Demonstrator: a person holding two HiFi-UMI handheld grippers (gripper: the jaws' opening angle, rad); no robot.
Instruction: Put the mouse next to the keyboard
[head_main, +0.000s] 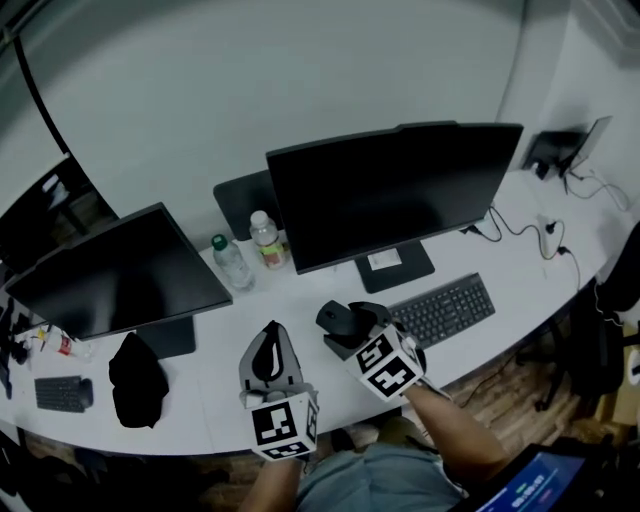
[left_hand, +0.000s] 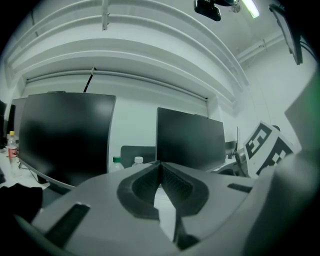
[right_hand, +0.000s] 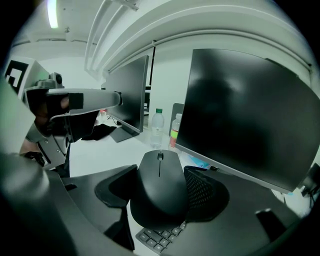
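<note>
A black mouse (right_hand: 159, 190) is clamped between the jaws of the right gripper (head_main: 350, 330), above the left end of the keyboard (head_main: 445, 308). The left gripper (left_hand: 160, 170) is seen closed and empty. Behind the keyboard, on a white desk (head_main: 300, 290) against a pale wall, two dark monitors (head_main: 395, 190) and two water bottles (head_main: 230, 262) are ranged.
</note>
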